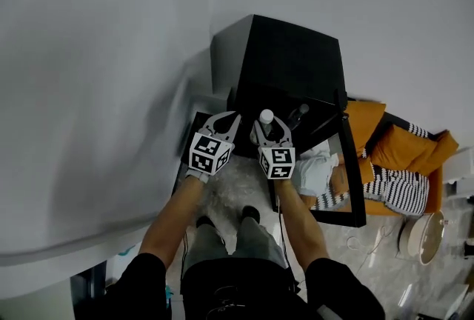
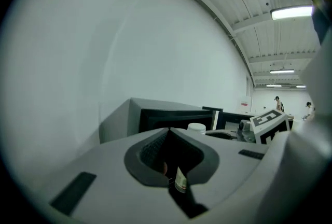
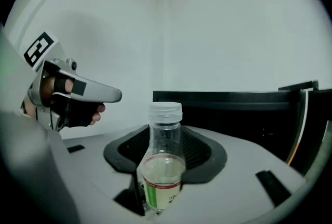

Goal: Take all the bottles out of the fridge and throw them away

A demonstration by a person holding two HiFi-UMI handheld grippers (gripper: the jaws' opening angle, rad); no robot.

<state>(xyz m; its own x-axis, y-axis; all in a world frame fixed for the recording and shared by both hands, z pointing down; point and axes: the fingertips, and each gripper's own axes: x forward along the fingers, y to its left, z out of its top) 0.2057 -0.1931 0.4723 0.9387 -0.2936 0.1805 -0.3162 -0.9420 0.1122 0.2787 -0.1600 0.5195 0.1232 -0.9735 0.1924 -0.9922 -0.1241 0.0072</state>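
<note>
The black fridge (image 1: pixel 289 59) stands in the corner with its door (image 1: pixel 354 178) swung open to the right. My right gripper (image 1: pixel 271 132) is shut on a clear bottle (image 3: pixel 163 171) with a white cap, pale yellowish liquid and a green and red label, held upright in front of the fridge (image 3: pixel 233 114). That bottle's cap (image 2: pixel 196 127) also shows in the left gripper view. My left gripper (image 1: pixel 235 117) hovers beside it, jaw tips touching (image 2: pixel 169 129), gripping nothing. Through the gap behind the tips, a small dark labelled bottle (image 2: pixel 180 180) shows. A dark bottle (image 1: pixel 298 115) stands inside the fridge.
A white wall runs close along the left. An orange seat with striped cushions (image 1: pixel 400 155) sits right of the open door, with white cloth (image 1: pixel 315 167) piled in front of it. A round pale object (image 1: pixel 426 237) lies on the floor at the right.
</note>
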